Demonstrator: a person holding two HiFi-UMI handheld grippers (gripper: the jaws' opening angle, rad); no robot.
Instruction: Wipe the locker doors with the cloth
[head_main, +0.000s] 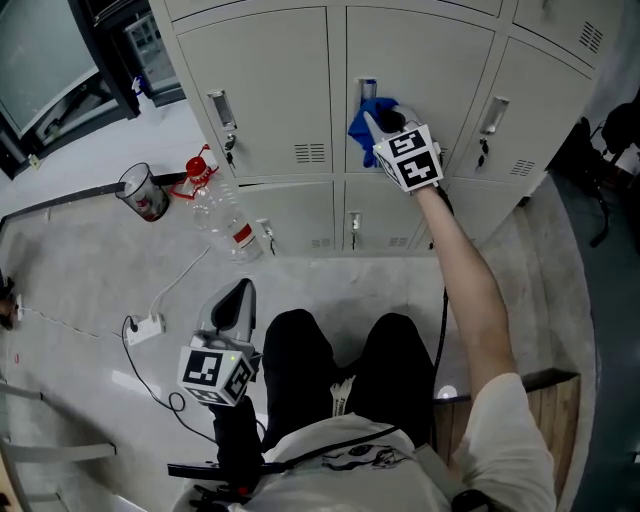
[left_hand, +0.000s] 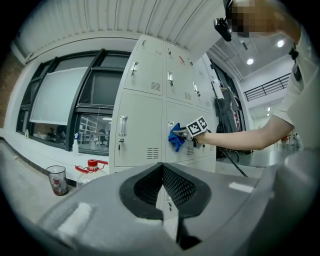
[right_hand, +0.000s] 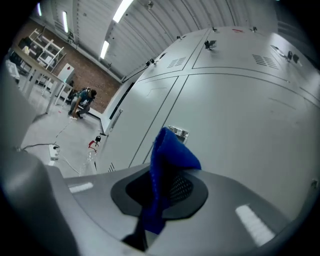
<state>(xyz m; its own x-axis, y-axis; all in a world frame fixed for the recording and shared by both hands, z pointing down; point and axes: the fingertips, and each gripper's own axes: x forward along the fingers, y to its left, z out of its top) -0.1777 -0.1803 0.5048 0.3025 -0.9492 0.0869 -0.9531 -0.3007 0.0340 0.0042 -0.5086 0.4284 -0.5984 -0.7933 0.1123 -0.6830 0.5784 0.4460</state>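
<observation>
My right gripper (head_main: 378, 122) pinched the blue cloth (head_main: 360, 126) against the middle locker door (head_main: 430, 70) by its handle (head_main: 368, 88). My left gripper (head_main: 238, 298) hung closed and empty above the floor (head_main: 90, 270).

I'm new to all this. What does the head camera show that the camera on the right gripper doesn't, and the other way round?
Only the head view shows the left gripper, shut and empty, low beside the person's legs, and the arm reaching out to the lockers. Only the right gripper view shows the ceiling lights and a crouching person far off by a brick wall. Both show the right gripper shut on the blue cloth, held at a locker door close to its handle.
</observation>
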